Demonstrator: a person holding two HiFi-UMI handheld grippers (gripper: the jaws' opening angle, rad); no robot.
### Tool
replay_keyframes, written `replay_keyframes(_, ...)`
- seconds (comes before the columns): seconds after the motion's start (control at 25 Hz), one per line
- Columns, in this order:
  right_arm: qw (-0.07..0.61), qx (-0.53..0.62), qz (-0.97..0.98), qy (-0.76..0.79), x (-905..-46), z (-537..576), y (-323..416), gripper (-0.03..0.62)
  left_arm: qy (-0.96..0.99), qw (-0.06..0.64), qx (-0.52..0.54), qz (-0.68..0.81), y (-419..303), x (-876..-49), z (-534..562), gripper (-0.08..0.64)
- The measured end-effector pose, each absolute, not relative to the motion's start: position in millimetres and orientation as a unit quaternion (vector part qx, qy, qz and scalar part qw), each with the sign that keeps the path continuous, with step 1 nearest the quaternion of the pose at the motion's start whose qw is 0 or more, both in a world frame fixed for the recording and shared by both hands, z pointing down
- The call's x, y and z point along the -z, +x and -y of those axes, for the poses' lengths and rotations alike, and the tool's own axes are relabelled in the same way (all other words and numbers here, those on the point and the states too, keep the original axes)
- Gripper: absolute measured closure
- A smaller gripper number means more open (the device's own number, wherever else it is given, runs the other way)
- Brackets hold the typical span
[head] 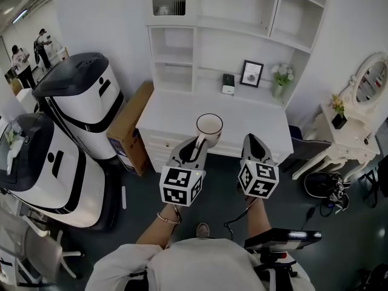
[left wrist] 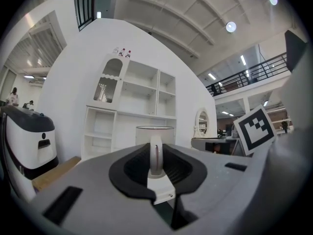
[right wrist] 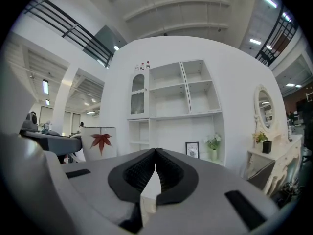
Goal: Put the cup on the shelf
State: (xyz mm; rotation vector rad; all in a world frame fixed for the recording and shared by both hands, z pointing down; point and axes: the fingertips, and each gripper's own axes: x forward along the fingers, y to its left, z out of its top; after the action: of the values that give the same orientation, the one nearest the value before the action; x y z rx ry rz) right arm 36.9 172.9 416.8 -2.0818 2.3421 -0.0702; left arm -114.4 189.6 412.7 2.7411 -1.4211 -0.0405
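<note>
The cup [head: 209, 126], a white mug with a red maple leaf on its side, was gripped by its handle [left wrist: 155, 154]. The left gripper [head: 195, 145] had its jaws closed on that thin loop, with the dark pads pressing it from both sides. The body stood upright just beyond the jaw tips, its mouth facing up. Holding it by the handle probably kept the rim level and left the base free to be set down. The right gripper [head: 253, 141], just beside it, had its jaws pressed together with nothing between them and seemed to have no part in the hold. Both were raised in the air in front of the white counter [head: 176, 117], with the cup over its front edge and not touching it. Beyond stood the white shelf unit [head: 176, 56], its left compartments bare. The ledge at the back carried a small box [head: 228, 83], a framed picture [head: 251, 73] and a vase of flowers [head: 280, 77]. The cup was not yet on any shelf.
</note>
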Motion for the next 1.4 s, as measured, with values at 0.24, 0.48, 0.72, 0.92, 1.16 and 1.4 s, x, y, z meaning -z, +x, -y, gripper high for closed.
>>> replay_keyframes(0.24, -0.002, 0.024, -0.752, -0.658, -413.6, -137.7, 54.1, 0.569, 0.883, 0.026, 0.013, 0.468, -99.9, -407.9, -154.1, 0.497)
replay_keyframes(0.48, -0.006, 0.020, -0.754, -0.656, -410.0, -111.4, 68.8, 0.569, 0.882, 0.022, 0.017, 0.471, -86.9, -402.0, -126.5, 0.497)
replay_keyframes(0.72, -0.008, 0.011, -0.754, -0.656, -400.8, -85.6, 87.3, 0.569, 0.879, 0.018, 0.022, 0.476, -73.7, -393.6, -98.8, 0.497)
replay_keyframes(0.92, -0.002, 0.010, -0.755, -0.656, -399.3, -63.7, 98.2, 0.569, 0.877, 0.014, 0.027, 0.479, -67.0, -390.4, -78.2, 0.497)
replay_keyframes(1.16, -0.006, 0.007, -0.760, -0.650, -399.3, -39.6, 101.3, 0.569, 0.875, 0.013, 0.028, 0.482, -66.0, -390.1, -54.3, 0.497)
replay_keyframes(1.4, -0.011, 0.013, -0.755, -0.656, -404.7, -16.2, 111.7, 0.569, 0.871, 0.017, 0.033, 0.490, -69.4, -389.0, -29.2, 0.497)
